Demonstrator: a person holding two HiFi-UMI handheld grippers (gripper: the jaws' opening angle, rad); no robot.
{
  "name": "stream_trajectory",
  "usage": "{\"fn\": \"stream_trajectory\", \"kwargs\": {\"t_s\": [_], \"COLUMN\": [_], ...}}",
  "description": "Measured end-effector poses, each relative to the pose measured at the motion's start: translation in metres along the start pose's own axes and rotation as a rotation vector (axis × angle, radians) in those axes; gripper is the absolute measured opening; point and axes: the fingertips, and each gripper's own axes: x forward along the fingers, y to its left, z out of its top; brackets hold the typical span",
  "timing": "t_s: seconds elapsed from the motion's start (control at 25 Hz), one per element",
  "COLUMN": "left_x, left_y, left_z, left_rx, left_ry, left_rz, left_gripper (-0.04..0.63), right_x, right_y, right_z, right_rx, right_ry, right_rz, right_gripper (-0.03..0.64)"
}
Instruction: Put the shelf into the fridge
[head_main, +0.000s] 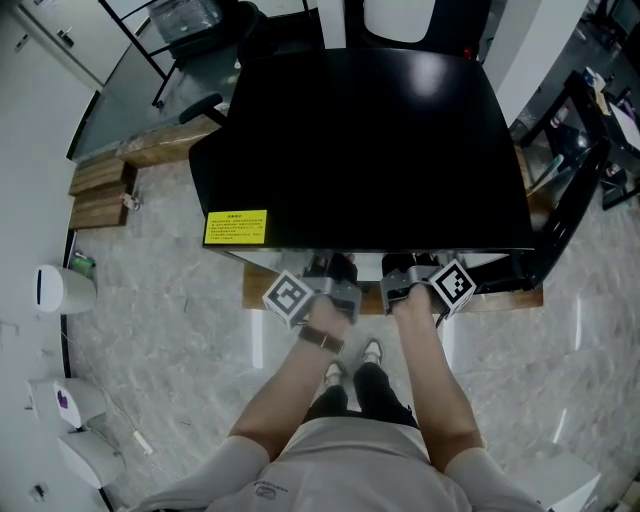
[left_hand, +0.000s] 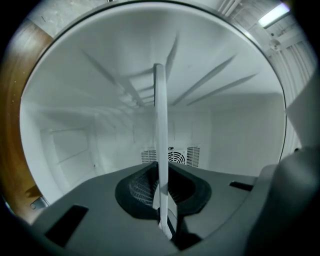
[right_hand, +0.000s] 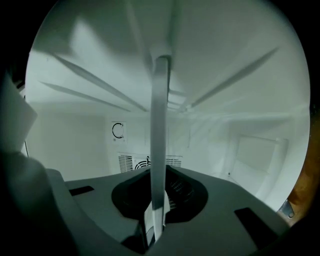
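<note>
The black fridge (head_main: 370, 140) stands in front of me, seen from above; its top hides the inside. My left gripper (head_main: 335, 290) and right gripper (head_main: 405, 285) reach in side by side under its front edge. In the left gripper view the shelf (left_hand: 161, 130) shows edge-on as a thin white strip running away into the white fridge cavity, with the left gripper (left_hand: 162, 200) shut on its near edge. The right gripper view shows the same shelf (right_hand: 159, 130) edge-on, and the right gripper (right_hand: 156, 205) is shut on it. The head view does not show the shelf.
Ribbed white side walls and a rear fan vent (left_hand: 182, 156) line the fridge cavity. A yellow label (head_main: 236, 227) sits on the fridge top's front left. The black door (head_main: 570, 210) stands open at the right. Wooden planks (head_main: 100, 195) and a white device (head_main: 60, 290) lie on the floor at left.
</note>
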Motion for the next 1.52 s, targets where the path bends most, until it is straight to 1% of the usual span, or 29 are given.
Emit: {"fn": "stream_trajectory", "kwargs": {"t_s": [0.12, 0.28, 0.48, 0.8, 1.0, 1.16, 1.28, 1.44, 1.52], "left_x": [0.001, -0.002, -0.004, -0.019, -0.036, -0.053, -0.062, -0.079, -0.09], "left_y": [-0.004, 0.006, 0.004, 0.003, 0.003, 0.001, -0.006, -0.022, -0.028], "left_z": [-0.001, 0.002, -0.003, -0.012, -0.023, -0.035, -0.043, -0.058, -0.067], "left_rx": [0.005, 0.04, 0.068, 0.043, 0.025, 0.027, 0.044, 0.085, 0.095], "left_ry": [0.001, 0.002, 0.021, 0.031, 0.045, 0.077, 0.111, 0.18, 0.216], "left_rz": [-0.023, 0.012, 0.016, 0.019, 0.031, 0.035, 0.027, 0.014, 0.005], "left_gripper": [0.029, 0.029, 0.029, 0.029, 0.029, 0.029, 0.027, 0.006, 0.006], "right_x": [0.0, 0.001, -0.006, -0.029, -0.05, -0.068, -0.08, -0.101, -0.114], "right_y": [0.0, 0.002, 0.001, 0.001, -0.001, -0.001, 0.007, 0.019, 0.022], "right_z": [0.0, -0.001, 0.0, -0.007, -0.018, -0.028, -0.035, -0.053, -0.061], "right_rx": [-0.015, -0.024, -0.023, -0.022, -0.023, -0.022, -0.046, -0.077, -0.087], "right_ry": [0.004, 0.01, 0.007, -0.005, 0.005, 0.018, 0.04, 0.08, 0.097], "right_rz": [0.007, 0.016, 0.024, 0.016, 0.003, -0.004, 0.018, 0.037, 0.036], "right_gripper": [0.049, 0.049, 0.051, 0.051, 0.051, 0.05, 0.049, 0.036, 0.031]}}
